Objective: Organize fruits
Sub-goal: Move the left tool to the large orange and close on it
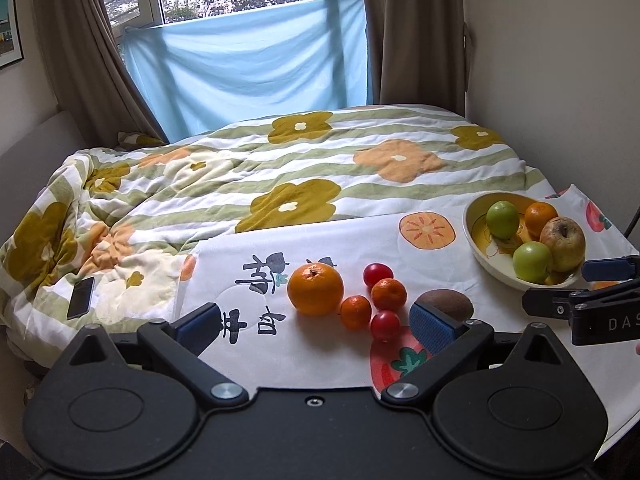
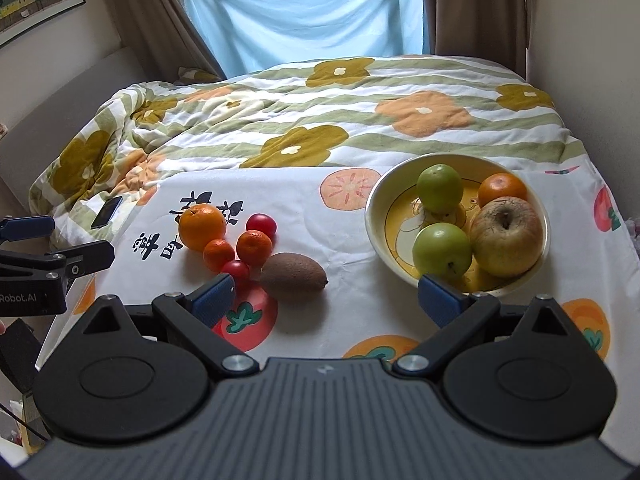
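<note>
A cream and yellow bowl [image 2: 374, 216] [image 1: 470, 240] holds two green apples [image 2: 442, 250], a wrinkled yellow-red apple [image 2: 506, 236] and an orange [image 2: 502, 188]. Loose on the printed cloth lie a big orange [image 1: 316, 289] [image 2: 202, 227], two mandarins [image 1: 389, 294] [image 2: 254, 247], two red tomatoes [image 1: 385, 324] [image 2: 261, 225] and a brown kiwi [image 1: 444, 304] [image 2: 294, 276]. My left gripper [image 1: 316, 326] is open and empty, just before the loose fruit. My right gripper [image 2: 326, 300] is open and empty, between the kiwi and the bowl.
The cloth [image 2: 348, 300] covers a surface next to a bed with a flowered quilt [image 1: 280, 168]. A dark phone [image 1: 81, 297] lies on the quilt at the left. Walls stand close on both sides, curtains and a blue sheet behind.
</note>
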`<state>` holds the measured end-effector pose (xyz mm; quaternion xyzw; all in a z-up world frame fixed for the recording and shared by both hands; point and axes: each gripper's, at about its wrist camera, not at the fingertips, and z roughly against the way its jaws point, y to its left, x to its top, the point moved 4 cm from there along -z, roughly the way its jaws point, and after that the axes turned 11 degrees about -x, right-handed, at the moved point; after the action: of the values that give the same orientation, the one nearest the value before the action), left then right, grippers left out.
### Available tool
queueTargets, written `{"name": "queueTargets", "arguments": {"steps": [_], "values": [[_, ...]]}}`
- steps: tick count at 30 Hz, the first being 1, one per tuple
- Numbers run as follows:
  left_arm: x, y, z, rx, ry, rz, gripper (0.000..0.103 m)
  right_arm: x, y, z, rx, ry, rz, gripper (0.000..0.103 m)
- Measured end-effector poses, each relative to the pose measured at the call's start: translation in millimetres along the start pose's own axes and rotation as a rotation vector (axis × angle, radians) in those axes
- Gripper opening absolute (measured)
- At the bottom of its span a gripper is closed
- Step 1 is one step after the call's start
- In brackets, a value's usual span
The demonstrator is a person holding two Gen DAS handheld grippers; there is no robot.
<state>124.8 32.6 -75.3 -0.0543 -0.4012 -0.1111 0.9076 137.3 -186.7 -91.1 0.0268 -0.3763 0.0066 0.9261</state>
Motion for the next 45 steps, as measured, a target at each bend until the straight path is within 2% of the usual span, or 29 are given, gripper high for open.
{"name": "queueTargets", "arguments": {"steps": [11, 18, 25, 27, 35, 42, 45], "values": [[14, 49, -58, -0.143, 0.026, -0.045, 0.101, -7, 40, -36, -0.112, 0.036, -0.096, 0.103], [19, 58, -104, -0.209, 0.082, -0.057, 0.099, -11, 50, -65, -0.157, 0.074, -0.152, 0.103], [18, 61, -148, -0.253, 0.158, -0.029, 0.097, -11, 52, -89, -0.184, 0.102, -0.197, 0.103], [17, 62, -156, -0.258, 0.181, -0.021, 0.09, -11, 52, -94, -0.186, 0.109, -0.209, 0.103], [14, 68, -173, -0.27, 0.237, -0.022, 0.087, -9, 52, -108, -0.189, 0.132, -0.227, 0.103], [19, 67, -178, -0.34, 0.281, 0.01, 0.068, -4, 55, -113, -0.185, 0.139, -0.22, 0.103], [19, 67, -177, -0.343, 0.29, 0.011, 0.067, -3, 58, -114, -0.182, 0.14, -0.215, 0.103]]}}
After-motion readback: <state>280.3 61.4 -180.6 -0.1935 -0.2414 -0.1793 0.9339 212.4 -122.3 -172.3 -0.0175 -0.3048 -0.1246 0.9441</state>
